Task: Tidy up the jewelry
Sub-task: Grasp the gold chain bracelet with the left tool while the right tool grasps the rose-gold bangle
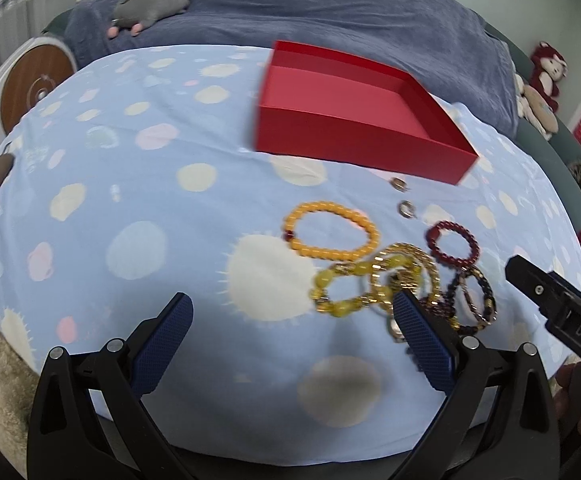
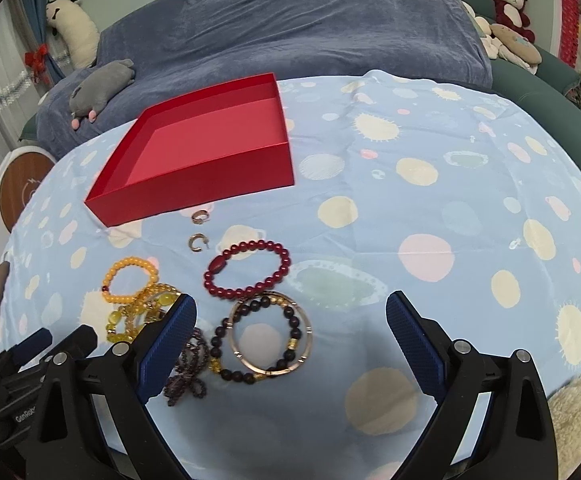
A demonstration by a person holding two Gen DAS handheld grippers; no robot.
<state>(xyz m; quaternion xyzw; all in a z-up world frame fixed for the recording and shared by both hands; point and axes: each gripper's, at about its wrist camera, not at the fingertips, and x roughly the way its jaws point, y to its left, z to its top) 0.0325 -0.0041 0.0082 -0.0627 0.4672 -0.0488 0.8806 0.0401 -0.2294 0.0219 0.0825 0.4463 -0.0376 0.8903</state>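
Nothing is sorted yet: the red box (image 2: 210, 148) sits empty on the bed, while the bracelets, among them the dark red bead bracelet (image 2: 250, 268), and two earrings (image 2: 198, 229) lie loose beside it. Left hand-held gripper (image 1: 290, 312) and right hand-held gripper (image 2: 290, 312) hover released, holding nothing.

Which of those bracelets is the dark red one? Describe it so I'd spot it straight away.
Start at the open red box on the spotted blue cloth. Toward the camera lie two small hoop earrings, and just right of the nearer one is the dark red bracelet. It lies flat on its own, all round crimson beads plus one larger oval bead, unlike the yellow and near-black ones.
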